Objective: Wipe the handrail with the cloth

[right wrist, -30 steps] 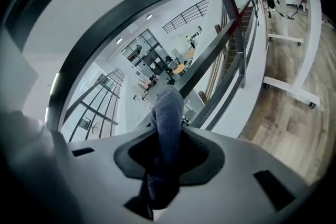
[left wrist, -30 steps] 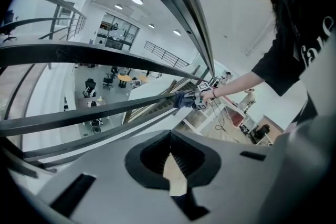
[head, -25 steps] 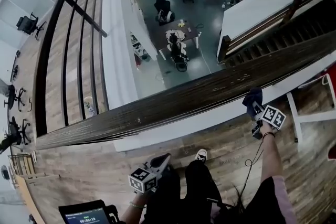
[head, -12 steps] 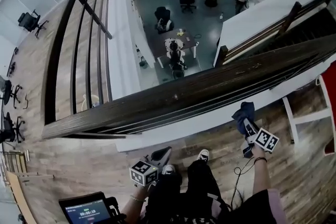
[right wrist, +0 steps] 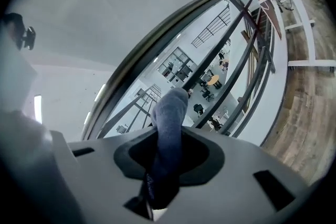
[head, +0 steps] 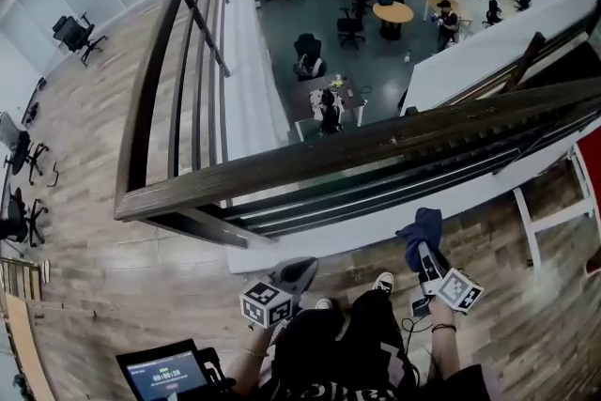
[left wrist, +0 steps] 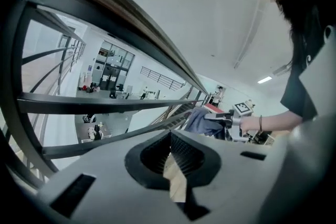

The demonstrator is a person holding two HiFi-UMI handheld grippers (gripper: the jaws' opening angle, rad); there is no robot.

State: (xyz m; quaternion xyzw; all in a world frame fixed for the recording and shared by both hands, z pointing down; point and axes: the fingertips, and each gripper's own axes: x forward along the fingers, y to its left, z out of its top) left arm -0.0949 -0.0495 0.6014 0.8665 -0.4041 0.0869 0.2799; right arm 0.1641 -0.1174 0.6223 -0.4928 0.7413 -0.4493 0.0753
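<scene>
The dark wooden handrail [head: 376, 141] crosses the head view from lower left to upper right, with black bars [head: 376, 192] under it. My right gripper [head: 420, 249] is shut on a blue cloth [head: 421, 228] and hangs below the rail, level with the bars, not touching the rail top. In the right gripper view the cloth [right wrist: 169, 123] sticks up from the gripper [right wrist: 167, 165] toward the rail [right wrist: 157, 44] overhead. My left gripper [head: 299, 269] is shut and holds nothing, low near my legs; its view shows the rail [left wrist: 131, 18] above and the cloth [left wrist: 202, 122] at the right.
Beyond the railing is a drop to a lower floor with desks, chairs and people [head: 329, 108]. A white frame [head: 554, 211] stands on the wooden floor at the right. A screen [head: 169, 376] sits at the bottom left. My shoe [head: 383, 282] is near the railing base.
The right gripper has come down off the rail's near edge with the cloth, toward my body. The head view has tilted up. The left gripper has hardly moved.
</scene>
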